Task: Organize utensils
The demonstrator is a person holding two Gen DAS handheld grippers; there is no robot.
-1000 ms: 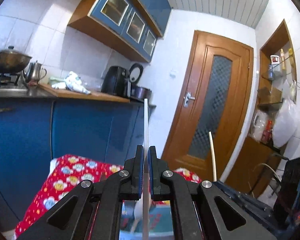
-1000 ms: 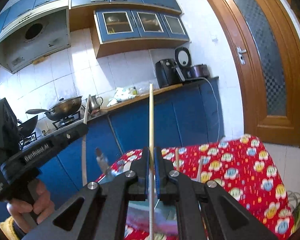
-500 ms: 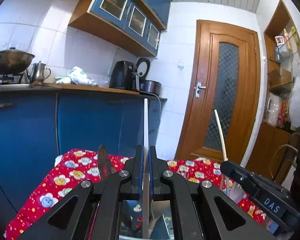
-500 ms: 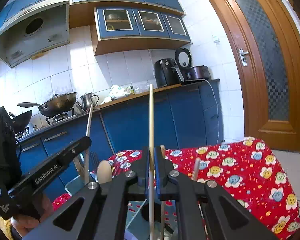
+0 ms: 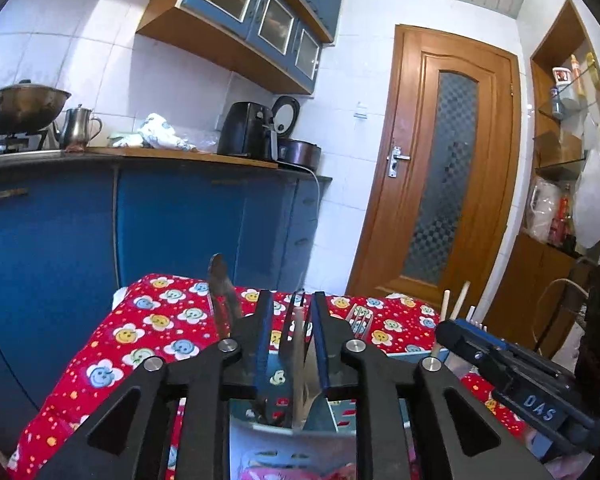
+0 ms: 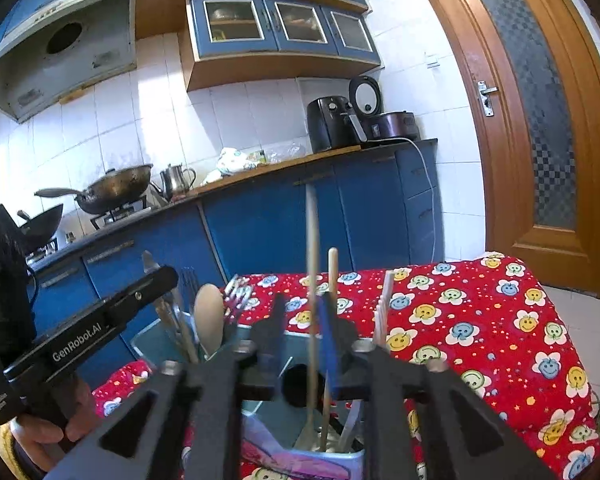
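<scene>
A blue utensil caddy [image 5: 318,420] stands on a red flowered tablecloth [image 5: 148,332], just below both grippers. My left gripper [image 5: 291,312] is open; a flat pale utensil [image 5: 299,364] stands loose between its jaws in the caddy, beside forks [image 5: 296,308] and a knife [image 5: 220,292]. My right gripper [image 6: 302,316] is open around a pale chopstick [image 6: 311,264], blurred, its tip in the caddy [image 6: 332,460] with other chopsticks [image 6: 332,276]. A wooden spoon [image 6: 209,320] and forks [image 6: 236,296] stand in the left compartment.
Blue kitchen cabinets [image 5: 172,232] with a wooden counter run behind the table. A wooden door [image 5: 440,176] stands at the right. The other gripper's body [image 5: 512,376] is close at my right. A hand [image 6: 48,428] holds the left gripper.
Both grippers came down over the caddy and opened. The flat utensil and the chopstick slid from their jaws into the caddy.
</scene>
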